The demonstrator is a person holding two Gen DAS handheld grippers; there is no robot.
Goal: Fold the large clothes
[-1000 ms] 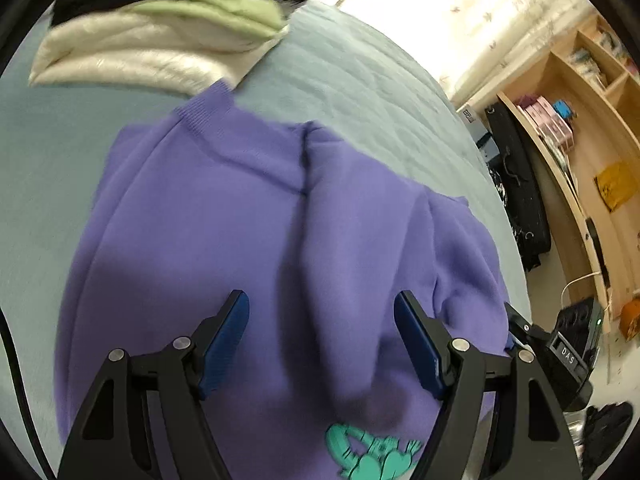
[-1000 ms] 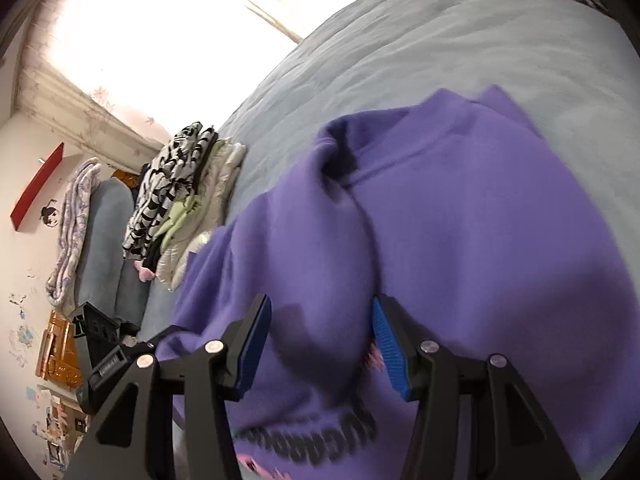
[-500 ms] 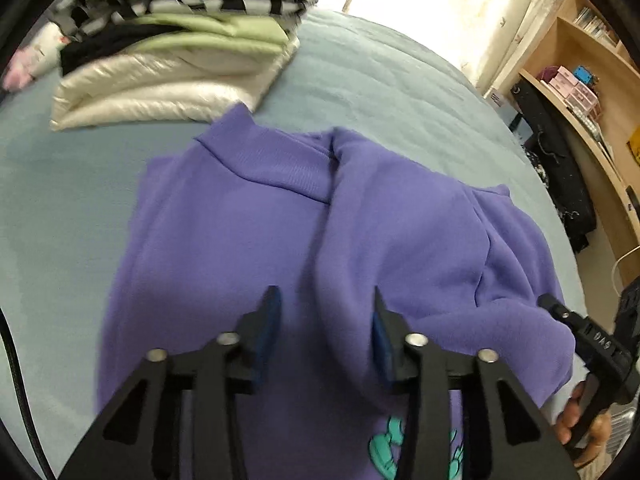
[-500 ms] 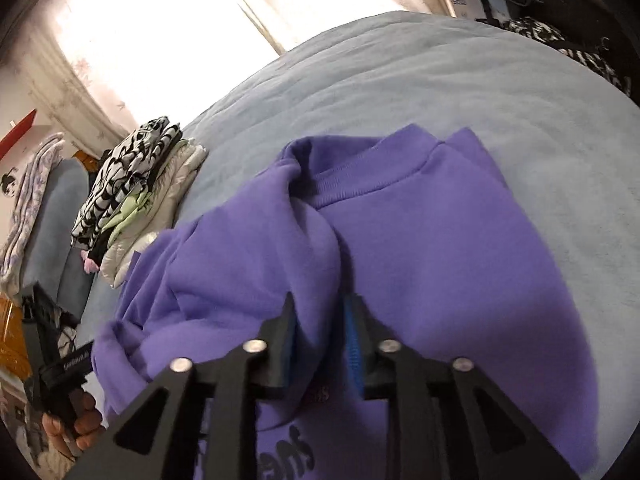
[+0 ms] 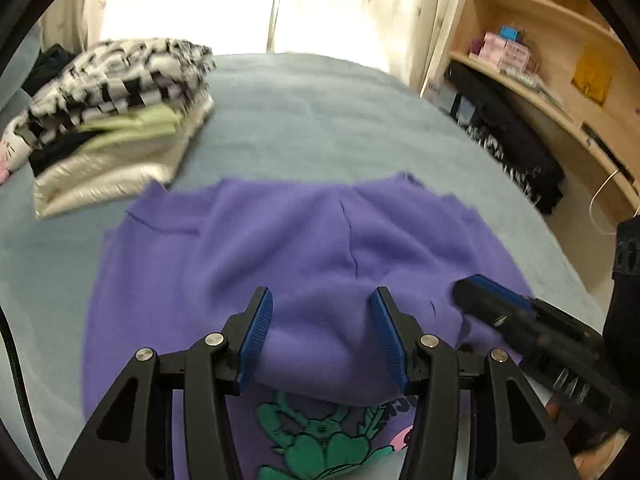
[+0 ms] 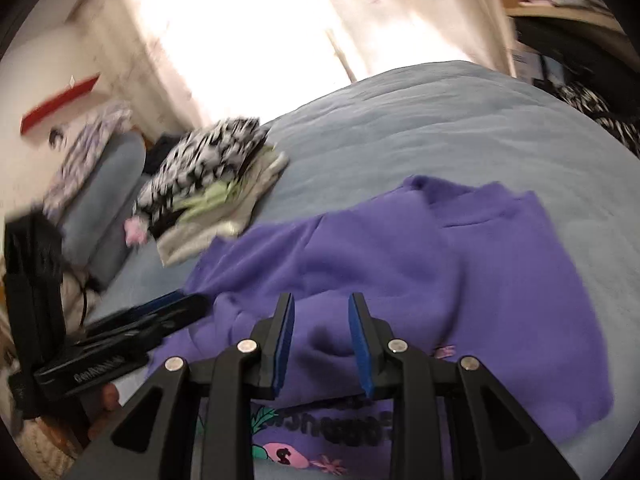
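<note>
Daylight is blazing through the curtains (image 5: 332,4), washing them out white; motion blur is smearing the stacked clothes (image 6: 208,176), and the fisheye edges are bending dark.

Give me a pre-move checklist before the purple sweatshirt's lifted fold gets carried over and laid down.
1. Left gripper has a bunch of the purple sweatshirt between its pads, jaws opening: not ok.
2. Right gripper pinches a fold of the sweatshirt: ok.
3. Both grippers hold the same lifted edge, side by side: ok.
4. Stack of folded clothes lies apart from the sweatshirt body: ok.
5. Bed cover beyond the collar bare for landing: ok.
6. Sleeves tucked flat underneath: cannot tell.
</note>
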